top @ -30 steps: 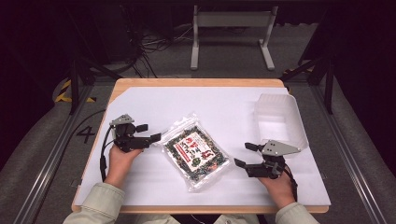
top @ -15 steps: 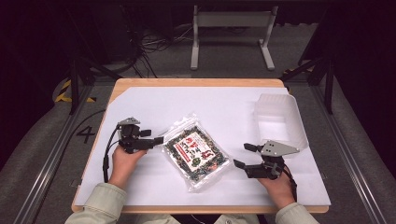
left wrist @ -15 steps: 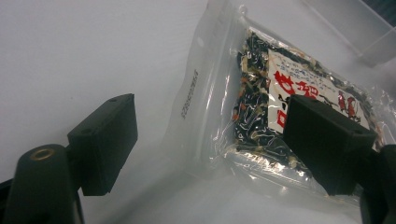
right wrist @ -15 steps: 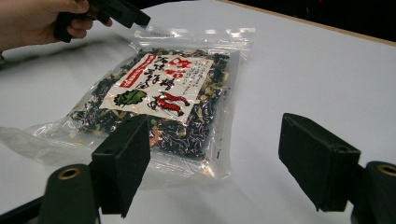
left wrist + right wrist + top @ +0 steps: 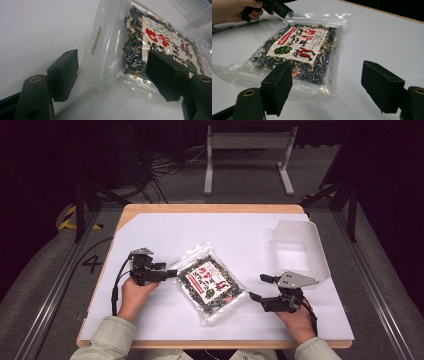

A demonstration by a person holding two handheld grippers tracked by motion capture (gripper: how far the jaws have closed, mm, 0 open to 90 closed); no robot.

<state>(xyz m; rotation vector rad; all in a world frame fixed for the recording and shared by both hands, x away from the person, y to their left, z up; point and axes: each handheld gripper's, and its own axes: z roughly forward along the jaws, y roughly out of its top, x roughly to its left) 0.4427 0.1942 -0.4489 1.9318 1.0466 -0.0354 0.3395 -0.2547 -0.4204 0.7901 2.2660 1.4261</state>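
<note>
A clear bag of dark dried greens with a white and red label (image 5: 210, 282) lies flat on the white sheet mid-table. My left gripper (image 5: 171, 271) is at the bag's left corner. In the left gripper view its jaws (image 5: 112, 75) straddle the bag's (image 5: 155, 37) clear sealed edge; they have just been closing, and the pads stand off the plastic. My right gripper (image 5: 257, 287) rests open a little to the right of the bag. In the right gripper view the bag (image 5: 299, 47) lies just ahead of the open jaws (image 5: 327, 90), and the left gripper (image 5: 277, 7) is at its far corner.
A clear plastic tub (image 5: 300, 250) stands empty at the right rear of the white sheet (image 5: 240, 230), just beyond the right gripper. The wooden table's edge (image 5: 210, 208) borders the sheet. Dark floor, cables and a metal stand lie beyond the table.
My left gripper has slid right to the bag's left corner and its jaws have narrowed around the edge. The right gripper and the bag have stayed put.
</note>
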